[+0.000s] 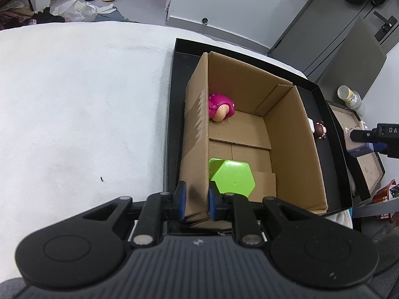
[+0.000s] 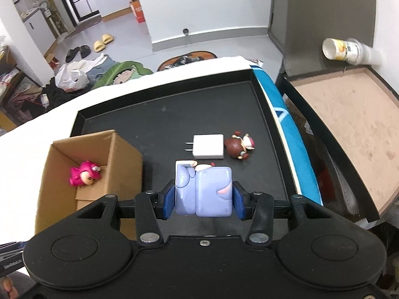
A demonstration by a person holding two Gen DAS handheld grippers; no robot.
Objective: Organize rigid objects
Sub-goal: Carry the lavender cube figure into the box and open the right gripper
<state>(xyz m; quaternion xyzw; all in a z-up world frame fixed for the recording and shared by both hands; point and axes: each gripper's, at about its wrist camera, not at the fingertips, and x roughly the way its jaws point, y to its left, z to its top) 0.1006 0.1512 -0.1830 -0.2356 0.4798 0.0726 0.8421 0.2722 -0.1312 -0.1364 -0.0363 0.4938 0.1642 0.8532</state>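
My left gripper (image 1: 197, 200) is shut on the near wall of the cardboard box (image 1: 197, 129), which stands in the black tray (image 1: 174, 79). Inside the box lie a pink figurine (image 1: 220, 107) and a green hexagonal block (image 1: 233, 178). My right gripper (image 2: 203, 201) is shut on a pale blue toy block (image 2: 204, 190), held above the black tray (image 2: 154, 122). Beyond it on the tray lie a white charger plug (image 2: 208, 146) and a brown figurine (image 2: 239, 145). The box (image 2: 124, 164) with the pink figurine (image 2: 84, 174) sits to the left. In the left wrist view the right gripper (image 1: 371, 138) shows at the right edge, carrying the blue block (image 1: 357, 147).
The tray rests on a white padded surface (image 1: 74, 99). A brown-topped side table (image 2: 349, 124) with a toppled paper cup (image 2: 341, 49) stands to the right. A blue-and-white item (image 2: 291, 129) lies along the tray's right rim. Clutter covers the floor beyond.
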